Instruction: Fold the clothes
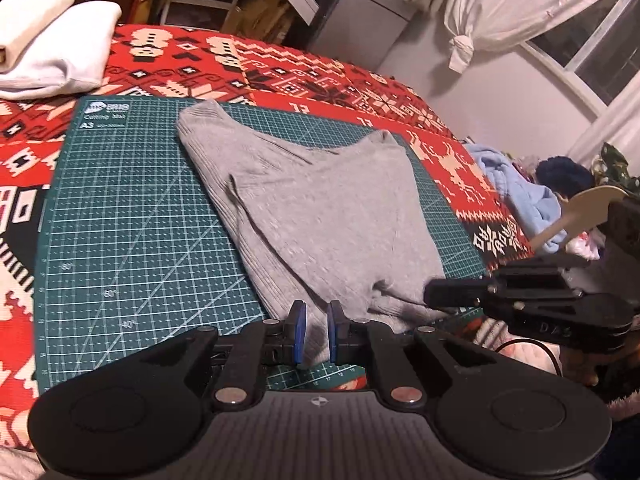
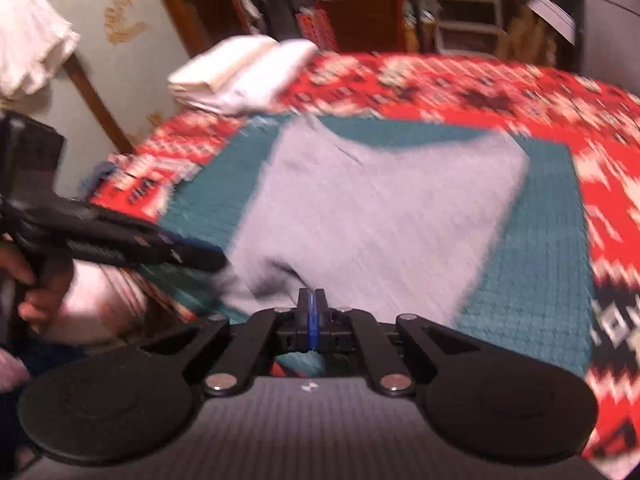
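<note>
A grey knit garment (image 1: 328, 216) (image 2: 380, 216) lies partly folded on a green cutting mat (image 1: 120, 220) (image 2: 532, 280). My left gripper (image 1: 316, 330) stands at the garment's near hem. Its blue pads (image 1: 298, 332) are a little apart, and grey cloth shows in the gap. In the blurred right wrist view, the left gripper (image 2: 216, 260) reaches in from the left to the garment's near corner. My right gripper (image 2: 313, 308) has its pads pressed together at the near edge. In the left wrist view, the right gripper (image 1: 430, 294) pinches the near right corner, and the cloth puckers there.
The mat rests on a red patterned blanket (image 1: 320, 76) covering a bed. A folded white stack (image 1: 52, 48) (image 2: 240, 76) sits at the back left. A heap of blue clothes (image 1: 520, 192) lies off the right side. A hand (image 2: 36, 292) holds the left gripper's handle.
</note>
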Tool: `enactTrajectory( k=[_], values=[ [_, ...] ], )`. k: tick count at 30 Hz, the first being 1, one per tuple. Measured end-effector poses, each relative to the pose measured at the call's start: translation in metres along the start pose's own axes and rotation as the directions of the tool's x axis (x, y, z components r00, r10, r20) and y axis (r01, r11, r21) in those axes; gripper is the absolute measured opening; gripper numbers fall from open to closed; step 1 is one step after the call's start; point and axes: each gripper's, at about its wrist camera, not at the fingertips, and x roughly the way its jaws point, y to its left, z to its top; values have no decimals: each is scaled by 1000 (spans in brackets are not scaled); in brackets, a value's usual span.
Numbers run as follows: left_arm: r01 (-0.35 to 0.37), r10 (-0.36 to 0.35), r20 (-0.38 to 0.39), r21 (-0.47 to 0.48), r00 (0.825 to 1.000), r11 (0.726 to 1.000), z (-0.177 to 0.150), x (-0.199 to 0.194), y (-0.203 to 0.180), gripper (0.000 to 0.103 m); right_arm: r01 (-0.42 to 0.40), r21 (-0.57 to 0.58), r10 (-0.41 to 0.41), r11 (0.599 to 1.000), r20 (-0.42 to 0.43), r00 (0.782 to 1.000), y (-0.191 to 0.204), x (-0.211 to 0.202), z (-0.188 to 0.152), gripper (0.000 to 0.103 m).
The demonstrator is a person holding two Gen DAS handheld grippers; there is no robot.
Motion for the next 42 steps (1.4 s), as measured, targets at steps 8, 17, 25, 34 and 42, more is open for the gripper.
enactTrajectory(
  k=[8, 17, 25, 34, 42],
  values=[
    [-9, 9, 4, -47, 1000, 999, -3, -8, 8, 9, -87, -88, 77, 992, -111, 991, 33, 65, 12, 0],
    [20, -23, -65, -53, 998, 998, -9, 12, 8, 8, -79, -61, 71, 995, -119, 990, 23, 46, 0, 1],
    [0, -2, -77, -22, 997, 1000, -13, 8, 2, 8, 1, 56, 7, 998, -133, 991, -9, 29, -20, 0],
    [81, -77, -76, 59, 994, 995, -3, 18, -28, 8, -5, -27, 2, 1000, -97, 995, 9, 34, -6, 2],
    [53, -43, -123, 80, 991, 995, -10, 32, -34, 7, 41, -28, -44, 999, -102, 994, 6, 16, -16, 2]
  ],
)
